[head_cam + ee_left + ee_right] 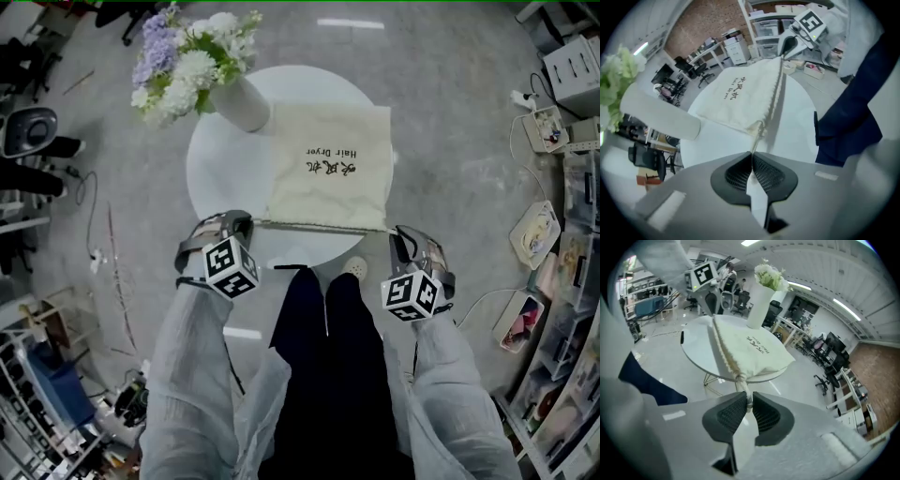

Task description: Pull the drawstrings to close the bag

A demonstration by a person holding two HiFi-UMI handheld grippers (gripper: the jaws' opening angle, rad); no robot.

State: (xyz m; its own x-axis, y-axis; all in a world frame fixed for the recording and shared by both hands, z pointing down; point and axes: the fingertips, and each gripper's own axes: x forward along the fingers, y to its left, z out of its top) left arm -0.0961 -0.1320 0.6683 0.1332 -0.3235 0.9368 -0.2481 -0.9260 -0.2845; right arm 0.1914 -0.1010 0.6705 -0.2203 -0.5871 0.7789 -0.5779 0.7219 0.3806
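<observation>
Drawstrings (756,138) are pinched tight by left gripper (751,157) and right gripper (749,401) at opposite ends of the bag (328,164) mouth, so pulls should probably be aimed outward.

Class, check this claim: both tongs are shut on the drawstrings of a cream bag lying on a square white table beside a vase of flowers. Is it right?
Not quite. The head view shows the table is round, not square. The rest stands: left tongs and right tongs are shut on the drawstrings of the cream bag, beside the vase of flowers.
</observation>
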